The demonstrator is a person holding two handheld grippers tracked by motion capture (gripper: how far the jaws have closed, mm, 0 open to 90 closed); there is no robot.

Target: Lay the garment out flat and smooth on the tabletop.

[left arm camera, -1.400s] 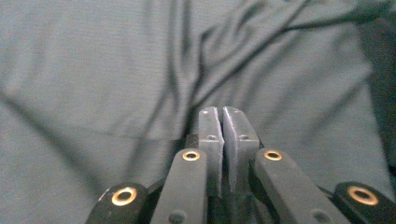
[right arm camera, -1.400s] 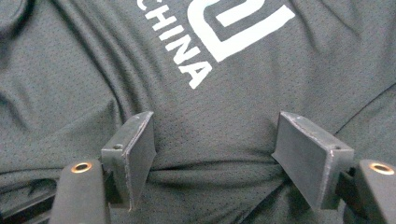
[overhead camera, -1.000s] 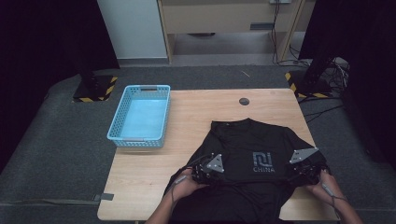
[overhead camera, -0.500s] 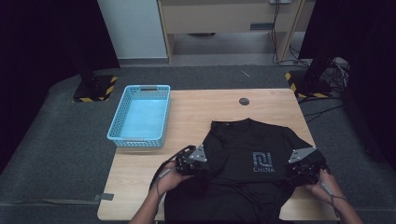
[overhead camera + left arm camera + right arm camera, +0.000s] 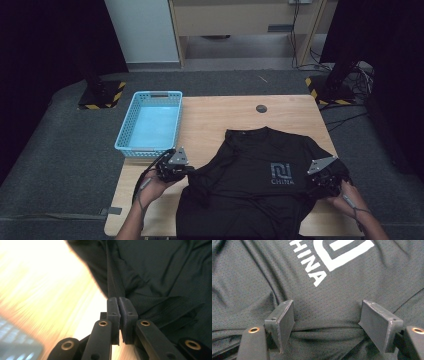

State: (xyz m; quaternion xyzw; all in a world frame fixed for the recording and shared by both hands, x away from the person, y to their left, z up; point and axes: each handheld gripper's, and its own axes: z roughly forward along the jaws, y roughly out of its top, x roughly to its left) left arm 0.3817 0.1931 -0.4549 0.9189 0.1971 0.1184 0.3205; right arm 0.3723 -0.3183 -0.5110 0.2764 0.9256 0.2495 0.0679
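Observation:
A black T-shirt with a pale logo lies front-up on the wooden table. My left gripper is at the shirt's left side, shut on a fold of the left sleeve, which is drawn out toward the basket. In the left gripper view its pads meet with the dark cloth pinched between them. My right gripper rests on the shirt's right sleeve area, jaws open. Its pads stand wide apart over a crease of mesh cloth, with the logo lettering beyond.
A light blue plastic basket stands at the table's left edge, just behind my left gripper. A small dark round object lies on the far part of the table. Stands with striped bases sit on the floor behind.
My left gripper has moved left, from over the shirt out to its edge, dragging the left sleeve outward. The right gripper has stayed where it was.

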